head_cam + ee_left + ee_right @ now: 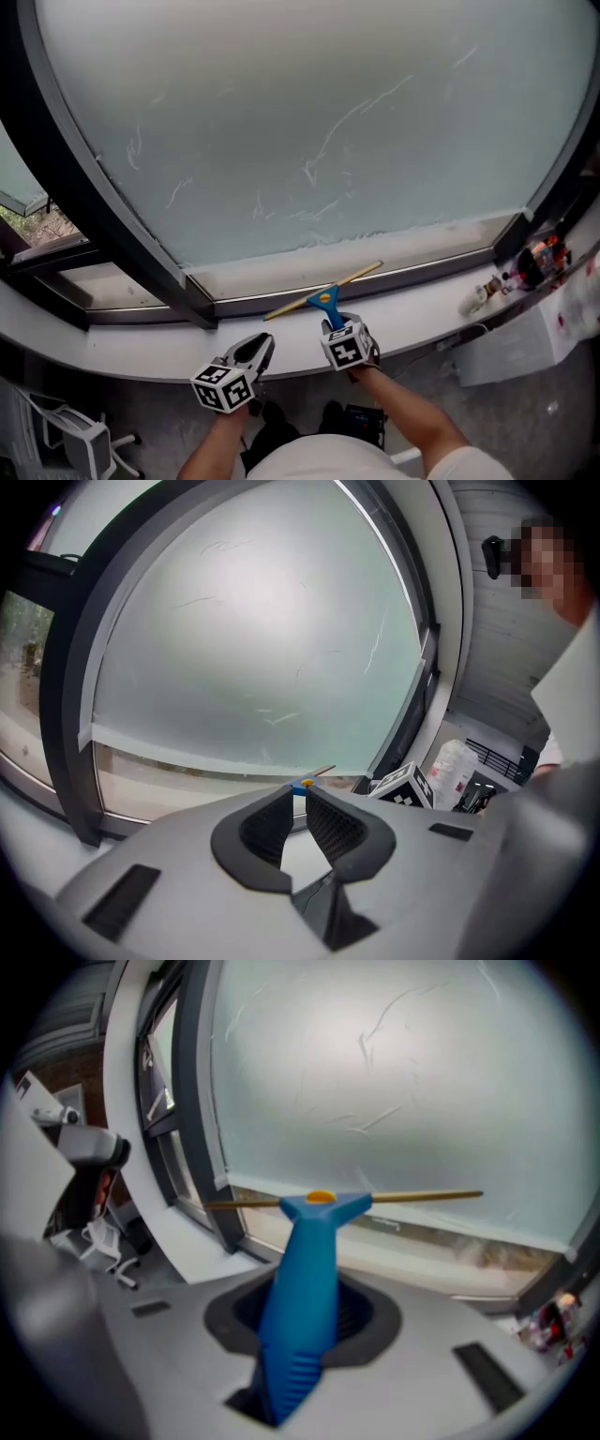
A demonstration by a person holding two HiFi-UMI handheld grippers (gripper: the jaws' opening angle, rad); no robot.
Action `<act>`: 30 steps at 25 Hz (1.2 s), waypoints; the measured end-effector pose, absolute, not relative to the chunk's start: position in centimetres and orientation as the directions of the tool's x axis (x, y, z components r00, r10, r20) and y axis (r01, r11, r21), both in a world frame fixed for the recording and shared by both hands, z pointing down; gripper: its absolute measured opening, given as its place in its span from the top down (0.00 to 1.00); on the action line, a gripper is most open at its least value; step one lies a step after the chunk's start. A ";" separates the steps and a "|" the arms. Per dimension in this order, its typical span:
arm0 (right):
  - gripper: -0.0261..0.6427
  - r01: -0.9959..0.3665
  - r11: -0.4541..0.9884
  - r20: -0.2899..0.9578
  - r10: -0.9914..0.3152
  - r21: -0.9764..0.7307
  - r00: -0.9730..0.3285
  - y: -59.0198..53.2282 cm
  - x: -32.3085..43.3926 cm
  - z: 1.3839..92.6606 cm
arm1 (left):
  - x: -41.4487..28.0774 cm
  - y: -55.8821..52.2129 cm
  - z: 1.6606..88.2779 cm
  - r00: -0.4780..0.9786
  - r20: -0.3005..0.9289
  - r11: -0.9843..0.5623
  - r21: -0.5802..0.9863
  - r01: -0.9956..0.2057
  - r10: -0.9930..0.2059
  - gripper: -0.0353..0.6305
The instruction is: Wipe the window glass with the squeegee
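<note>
Right tongs [337, 326], lower centre of the head view: jaws closed on the blue handle of the squeegee [305, 1279], which rises from between the pads and ends in a brass-coloured blade bar crossed at its top. Left tongs [298, 803], just left of the right pair in the head view: jaws drawn together at the tips, with nothing between them. A cube with square markers sits on each tool, and a forearm enters from the bottom edge behind each.

The squeegee blade [323, 292] lies aslant, its right end higher, across the lower rail of the window frame [202, 298]. Whether it touches the pane cannot be told.

Window glass [309, 122]: a large frosted, pale grey-green pane filling the upper frame, bearing thin white streaks [328, 141] near its centre and a rough whitish line along its lower edge. The frame is dark.

Sill [141, 337]: a broad white ledge running below the frame from left to right, bare under the tongs. At its right end stand small bottles and other items [536, 261], too small to identify. At far left, a narrower side pane [21, 183] shows foliage beyond. Grey floor lies below the sill.
</note>
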State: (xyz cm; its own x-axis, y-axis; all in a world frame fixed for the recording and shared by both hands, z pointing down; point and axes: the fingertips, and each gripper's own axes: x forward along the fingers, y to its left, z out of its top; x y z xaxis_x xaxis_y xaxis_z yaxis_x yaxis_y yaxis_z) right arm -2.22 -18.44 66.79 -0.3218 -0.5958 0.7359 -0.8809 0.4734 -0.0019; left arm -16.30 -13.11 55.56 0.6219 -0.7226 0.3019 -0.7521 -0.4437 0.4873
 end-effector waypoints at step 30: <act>0.79 -0.925 0.379 0.704 -0.646 -0.042 -0.297 -24.8 10.0 61.4 | -8.2 -19.1 49.9 0.605 0.213 -0.483 0.428 -0.764 -0.767 0.85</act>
State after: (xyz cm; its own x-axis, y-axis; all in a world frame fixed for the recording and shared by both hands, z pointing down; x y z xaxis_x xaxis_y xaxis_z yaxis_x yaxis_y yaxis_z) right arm 10.02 -24.78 61.35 -0.2967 -0.6456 0.7037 -0.9245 0.3788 -0.0422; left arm -8.16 -19.07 49.90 0.6048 -0.7672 0.2135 -0.7639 -0.4833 0.4276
